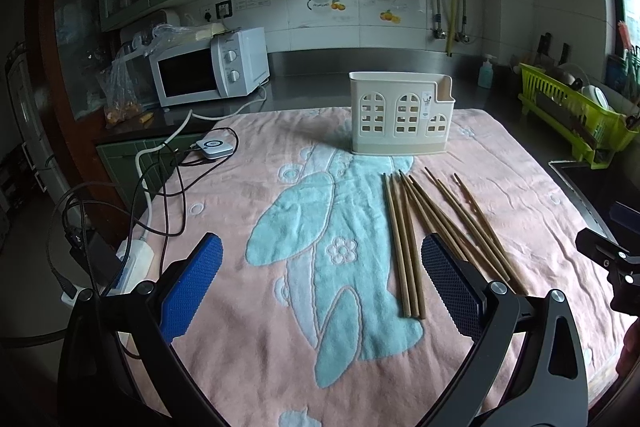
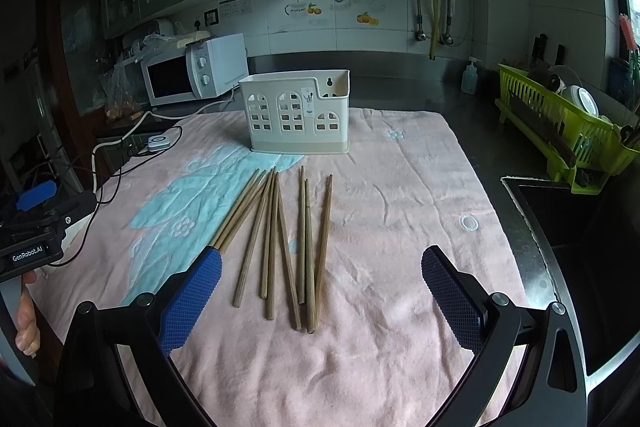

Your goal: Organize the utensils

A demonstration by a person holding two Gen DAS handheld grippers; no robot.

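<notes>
Several wooden chopsticks (image 1: 404, 227) lie loose on a pink and blue towel (image 1: 240, 207), fanned out in front of a cream utensil holder (image 1: 400, 113) with arched cut-outs that stands upright at the towel's far side. My left gripper (image 1: 322, 263) is open and empty, above the towel just left of the chopsticks. In the right wrist view the chopsticks (image 2: 276, 239) lie straight ahead, the holder (image 2: 296, 111) stands behind them. My right gripper (image 2: 322, 279) is open and empty, hovering over the near ends of the chopsticks.
A white microwave (image 1: 208, 67) stands at the back left. Cables and a small white device (image 1: 214, 147) lie at the towel's left edge. A green dish rack (image 2: 560, 131) and a dark sink (image 2: 568, 219) are on the right. A soap bottle (image 2: 470, 75) stands behind.
</notes>
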